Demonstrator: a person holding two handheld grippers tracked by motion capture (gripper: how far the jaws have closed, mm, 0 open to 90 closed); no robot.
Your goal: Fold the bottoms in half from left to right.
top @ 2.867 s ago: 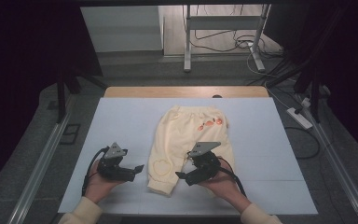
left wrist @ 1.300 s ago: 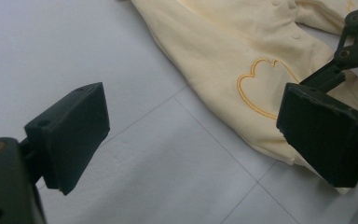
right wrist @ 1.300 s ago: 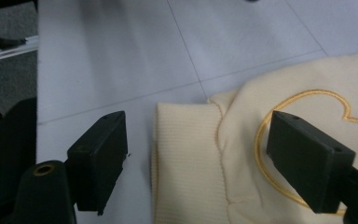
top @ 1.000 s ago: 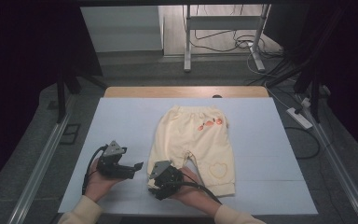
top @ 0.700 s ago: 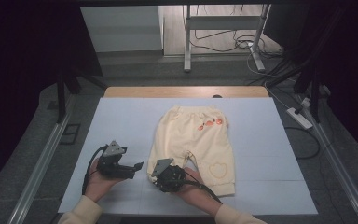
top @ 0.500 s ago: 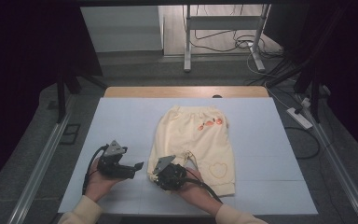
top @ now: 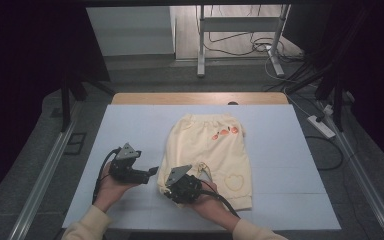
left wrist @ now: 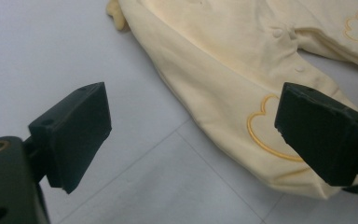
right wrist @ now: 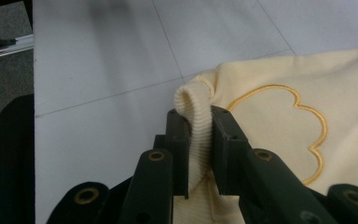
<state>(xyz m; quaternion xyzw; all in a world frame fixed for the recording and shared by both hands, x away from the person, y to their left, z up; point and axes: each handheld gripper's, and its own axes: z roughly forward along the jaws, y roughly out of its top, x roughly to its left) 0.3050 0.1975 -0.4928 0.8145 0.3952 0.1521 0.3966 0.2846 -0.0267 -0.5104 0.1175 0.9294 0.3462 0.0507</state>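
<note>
Pale yellow baby trousers (top: 210,145) lie flat on the white mat (top: 290,150), waistband at the far side, with orange prints near the waist and a heart outline on each leg. My right gripper (top: 168,188) is at the hem of the leg on the left. In the right gripper view its jaws have just closed, and the right gripper (right wrist: 199,126) is shut on the ribbed cuff (right wrist: 193,105), which bulges up between the pads. My left gripper (top: 153,172) rests just left of that leg. In its own view the left gripper (left wrist: 191,121) is open, and the trousers (left wrist: 223,60) lie beyond it.
The table's wooden far edge (top: 200,98) borders the mat. Metal rails (top: 40,180) run along both sides. A power strip (top: 321,126) and cables lie on the floor to the right, and a frame's legs (top: 200,45) stand behind the table.
The right gripper has moved left from between the trouser legs to the hem of the leg on the left, where it took hold of the cuff. The left gripper has stayed put.
</note>
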